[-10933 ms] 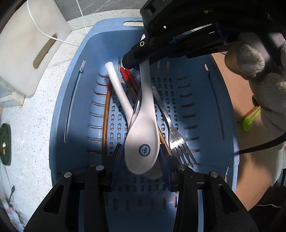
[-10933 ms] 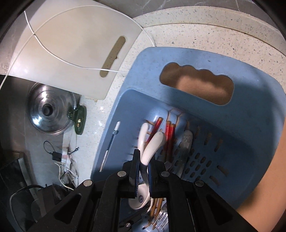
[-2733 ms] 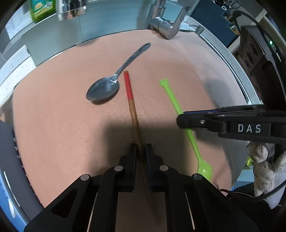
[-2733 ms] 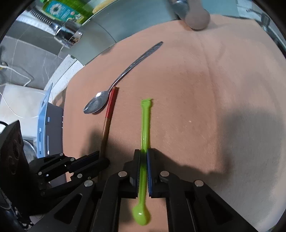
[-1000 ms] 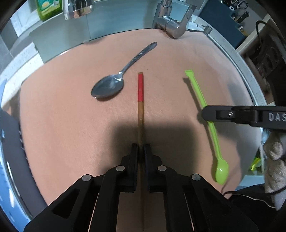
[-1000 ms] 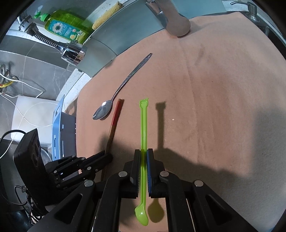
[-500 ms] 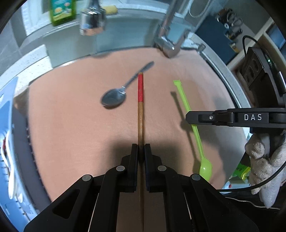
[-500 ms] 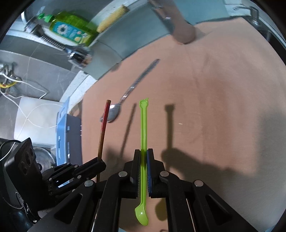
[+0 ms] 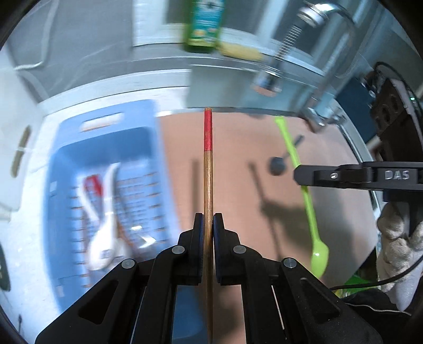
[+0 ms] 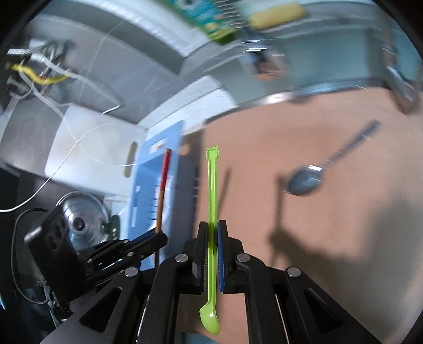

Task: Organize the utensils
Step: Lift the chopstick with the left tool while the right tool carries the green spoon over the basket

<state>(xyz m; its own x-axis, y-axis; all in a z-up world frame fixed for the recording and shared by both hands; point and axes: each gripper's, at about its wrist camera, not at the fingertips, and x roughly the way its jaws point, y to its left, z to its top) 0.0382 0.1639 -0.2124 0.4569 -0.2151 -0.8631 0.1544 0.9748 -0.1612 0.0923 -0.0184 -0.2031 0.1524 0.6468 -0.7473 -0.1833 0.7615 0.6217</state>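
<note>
The left gripper [image 9: 208, 227] has its fingers clenched on a chopstick [image 9: 208, 169] with a red end. The stick points straight ahead, away from the fingers, up in the air. The right gripper [image 10: 210, 238] has its fingers clenched on a thin green spoon [image 10: 212, 185], its bowl nearest the camera and its long handle pointing forward. Further off, a metal spoon [image 10: 306, 182] lies on the brown mat [image 10: 330, 238]. The blue basket [image 9: 66, 158] sits off to the left (closer to the left gripper), holding a white spoon [image 9: 101, 243]. "DAS" is printed on the right gripper. A green bottle [image 9: 205, 23] stands far back, its label too blurry to read.
</note>
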